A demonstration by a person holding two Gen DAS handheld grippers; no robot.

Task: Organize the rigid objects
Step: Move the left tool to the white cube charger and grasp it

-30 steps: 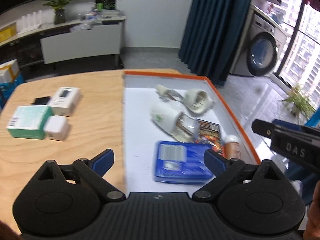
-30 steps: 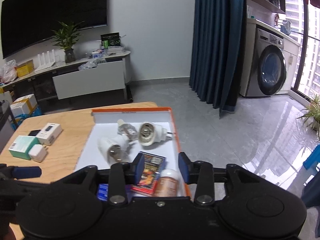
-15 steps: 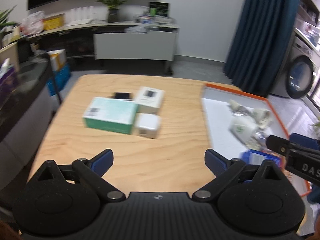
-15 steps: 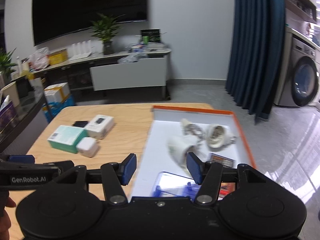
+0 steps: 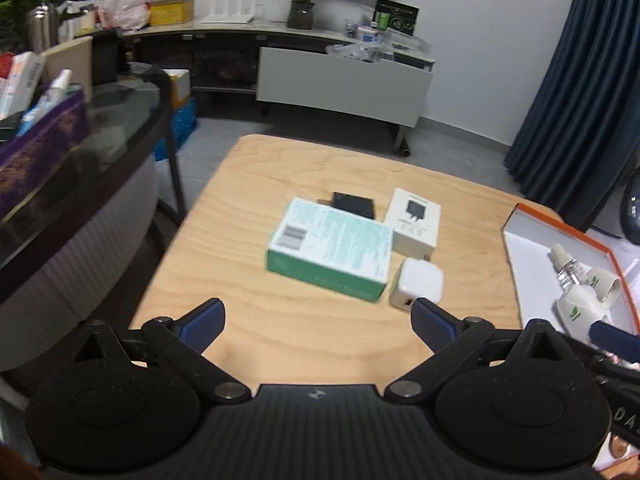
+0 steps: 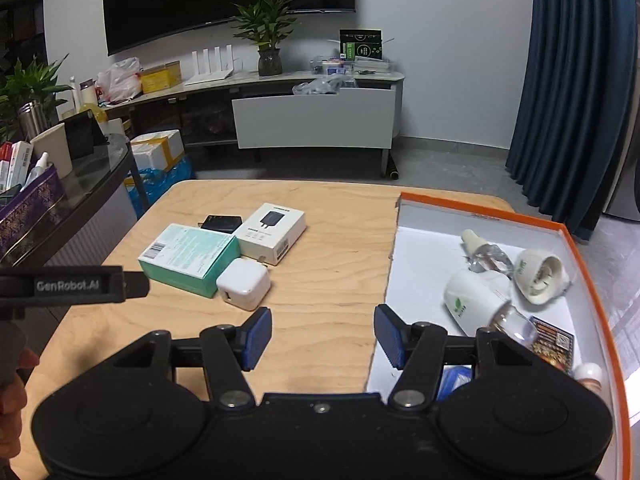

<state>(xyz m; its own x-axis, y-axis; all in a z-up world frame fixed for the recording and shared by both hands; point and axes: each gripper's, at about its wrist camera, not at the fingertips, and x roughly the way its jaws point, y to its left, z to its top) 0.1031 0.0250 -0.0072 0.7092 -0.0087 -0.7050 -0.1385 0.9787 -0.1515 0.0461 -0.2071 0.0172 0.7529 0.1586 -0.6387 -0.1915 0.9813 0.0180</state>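
Note:
On the wooden table (image 5: 260,208) lie a green box (image 5: 332,248), a white charger cube (image 5: 418,286), a white adapter box (image 5: 416,222) and a black adapter (image 5: 354,205). My left gripper (image 5: 316,312) hovers open just short of them, with nothing between its fingers. To the right stands the orange-rimmed tray (image 6: 424,248) with two white plug-in diffusers (image 6: 476,298), a glass bottle (image 6: 486,254), a printed card pack (image 6: 554,344) and a blue box (image 6: 456,380). My right gripper (image 6: 322,328) is open and empty over the table by the tray's left edge.
A glass-topped side table (image 5: 80,152) with bottles and boxes stands close on the left. Beyond the table are a low TV cabinet (image 6: 312,120), a potted plant (image 6: 268,44) and a dark blue curtain (image 6: 576,80). The left gripper's finger (image 6: 80,284) crosses the right wrist view.
Both grippers swung left, away from the tray and toward the boxes on the wood. The right gripper's jaws widened from nearly closed over the tray items to open.

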